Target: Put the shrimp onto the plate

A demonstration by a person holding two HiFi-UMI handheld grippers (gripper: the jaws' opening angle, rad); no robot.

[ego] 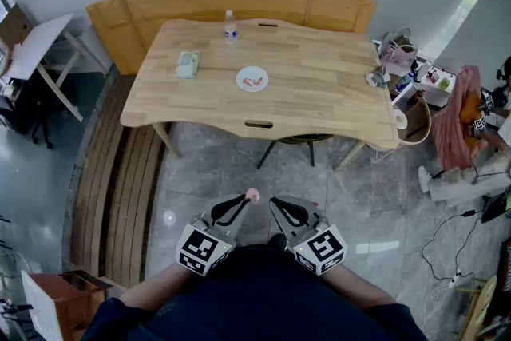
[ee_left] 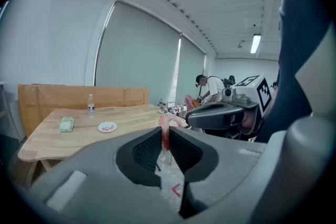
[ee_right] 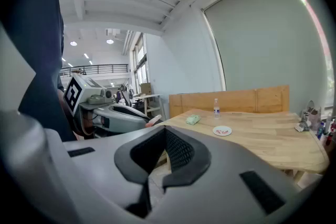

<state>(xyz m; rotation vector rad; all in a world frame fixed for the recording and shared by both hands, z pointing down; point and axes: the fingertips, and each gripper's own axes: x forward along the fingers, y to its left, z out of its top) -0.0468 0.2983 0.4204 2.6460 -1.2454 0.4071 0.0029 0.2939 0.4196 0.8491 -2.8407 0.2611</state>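
A white plate (ego: 252, 79) with red-pink shrimp on it lies mid-table; it also shows in the left gripper view (ee_left: 107, 127) and the right gripper view (ee_right: 222, 130). My left gripper (ego: 247, 200) is held low in front of the body, well short of the table, shut on a pink shrimp (ego: 252, 193) that sticks out past its tips (ee_left: 164, 128). My right gripper (ego: 274, 203) sits just right of it, shut with nothing between its jaws (ee_right: 164, 132). The right gripper view shows the left gripper (ee_right: 126, 115) and the shrimp (ee_right: 153, 120).
On the wooden table (ego: 319, 100) stand a water bottle (ego: 230, 26) at the back and a green packet (ego: 188, 65) left of the plate. A wooden bench (ego: 128, 20) wraps the far side. Clutter and a seated person (ego: 479, 132) are to the right. Grey tiled floor lies between me and the table.
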